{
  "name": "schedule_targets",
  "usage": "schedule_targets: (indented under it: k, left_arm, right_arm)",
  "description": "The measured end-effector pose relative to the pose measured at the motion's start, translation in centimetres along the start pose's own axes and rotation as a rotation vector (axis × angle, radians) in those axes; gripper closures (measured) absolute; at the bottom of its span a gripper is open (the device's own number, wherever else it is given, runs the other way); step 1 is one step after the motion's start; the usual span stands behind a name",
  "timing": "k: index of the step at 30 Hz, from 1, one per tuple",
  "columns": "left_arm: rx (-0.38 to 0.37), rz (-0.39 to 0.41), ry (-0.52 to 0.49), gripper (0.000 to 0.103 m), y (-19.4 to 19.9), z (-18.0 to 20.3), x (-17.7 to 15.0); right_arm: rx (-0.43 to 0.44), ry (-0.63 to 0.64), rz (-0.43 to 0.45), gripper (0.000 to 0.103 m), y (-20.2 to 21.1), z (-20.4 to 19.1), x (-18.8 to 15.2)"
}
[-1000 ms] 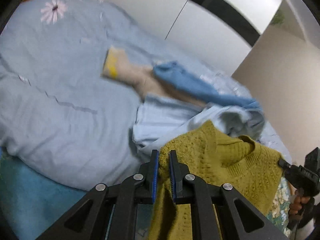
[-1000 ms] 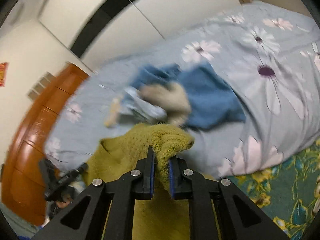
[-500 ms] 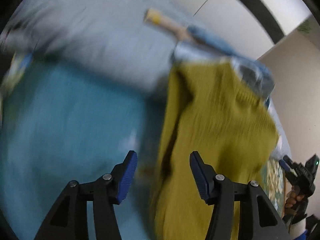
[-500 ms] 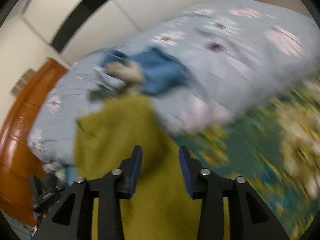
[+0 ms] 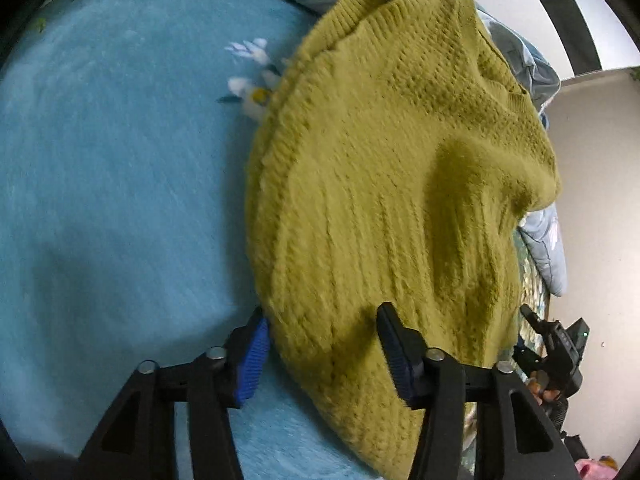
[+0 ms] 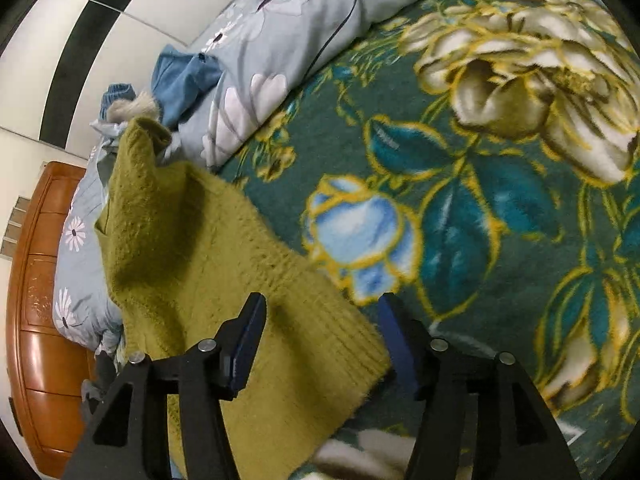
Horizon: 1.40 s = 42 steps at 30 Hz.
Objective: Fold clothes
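Observation:
An olive-green knitted sweater (image 5: 384, 184) lies spread on the bed, collar at the far end. In the right wrist view it (image 6: 192, 264) lies with its ribbed hem near me. My left gripper (image 5: 324, 348) is open, its jaws wide apart over the sweater's near left edge. My right gripper (image 6: 320, 340) is open over the hem corner, holding nothing. The right gripper also shows at the lower right of the left wrist view (image 5: 560, 344).
A teal floral blanket (image 6: 480, 184) covers the bed; it looks plain turquoise in the left wrist view (image 5: 120, 160). A grey-blue flowered duvet (image 6: 288, 40) and a pile of blue clothes (image 6: 180, 76) lie beyond the sweater. A wooden headboard (image 6: 40, 320) stands at left.
Both grippers let go of the sweater and opened wide. The sweater dropped from hanging to lying spread on the blanket, and both grippers came down low over its near edge.

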<state>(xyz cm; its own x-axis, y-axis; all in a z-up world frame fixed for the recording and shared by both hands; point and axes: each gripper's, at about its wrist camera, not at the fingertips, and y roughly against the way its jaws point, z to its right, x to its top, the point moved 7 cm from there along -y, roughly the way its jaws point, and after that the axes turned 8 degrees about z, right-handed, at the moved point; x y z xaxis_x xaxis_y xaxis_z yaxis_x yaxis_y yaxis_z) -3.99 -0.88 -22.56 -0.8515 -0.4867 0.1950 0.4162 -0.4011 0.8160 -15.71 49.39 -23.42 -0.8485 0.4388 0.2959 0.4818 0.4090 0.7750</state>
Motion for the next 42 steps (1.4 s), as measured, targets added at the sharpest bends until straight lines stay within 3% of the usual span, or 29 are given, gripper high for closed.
schedule_targets:
  k: [2,3,8,11,14,16,22,24,26,35,38,40,41,42]
  left_arm:
    - [0.004,0.014,0.026,0.081,0.4,0.1,-0.3]
    - [-0.001,0.026,0.040,0.083,0.8,0.2,-0.2]
    - [-0.013,0.139,0.003,0.085,5.2,1.9,2.9]
    - [-0.005,0.237,-0.044,0.085,9.1,2.7,6.3]
    - [0.013,0.272,-0.085,0.085,11.8,2.8,8.2]
    - [0.022,0.235,-0.101,0.084,11.4,2.8,7.7]
    - [0.008,0.151,-0.071,0.072,8.1,1.9,5.1]
    - [-0.009,0.147,-0.030,0.054,8.3,1.0,4.5]
    - [-0.010,0.144,0.009,0.042,8.6,-0.1,3.5]
    - [0.026,-0.015,-0.150,0.041,6.2,0.9,-2.1]
    - [0.061,-0.065,-0.245,0.045,5.4,1.8,-3.5]
    - [0.066,-0.068,-0.286,0.067,5.6,2.7,-4.0]
    - [0.072,-0.067,-0.296,0.086,5.9,3.1,-4.1]
    - [0.079,-0.065,-0.303,0.092,6.2,3.3,-4.3]
  right_arm:
    - [-0.013,0.000,-0.026,0.083,0.2,-0.4,-0.7]
    - [-0.011,0.000,-0.035,0.091,0.4,-0.7,-1.1]
    - [0.100,0.033,-0.049,0.092,3.7,-4.1,-3.7]
    - [0.220,0.037,-0.044,0.092,7.1,-6.6,-5.6]
    - [0.234,0.057,-0.054,0.092,9.4,-6.6,-8.3]
    - [0.217,0.067,-0.066,0.092,10.3,-6.1,-10.0]
    - [0.076,-0.062,-0.118,0.092,8.7,-0.2,-13.1]
    - [0.043,-0.061,-0.123,0.092,8.5,0.4,-13.5]
    - [0.024,-0.076,-0.119,0.092,8.3,0.9,-13.5]
    - [0.013,-0.141,-0.115,0.092,7.6,1.3,-12.8]
    - [0.013,-0.133,-0.111,0.092,7.7,0.9,-12.6]
    - [0.009,-0.115,-0.106,0.092,7.9,0.3,-12.4]
    - [0.010,-0.108,-0.103,0.092,8.1,-0.1,-12.3]
    - [0.014,-0.102,-0.099,0.092,8.2,-0.4,-12.2]
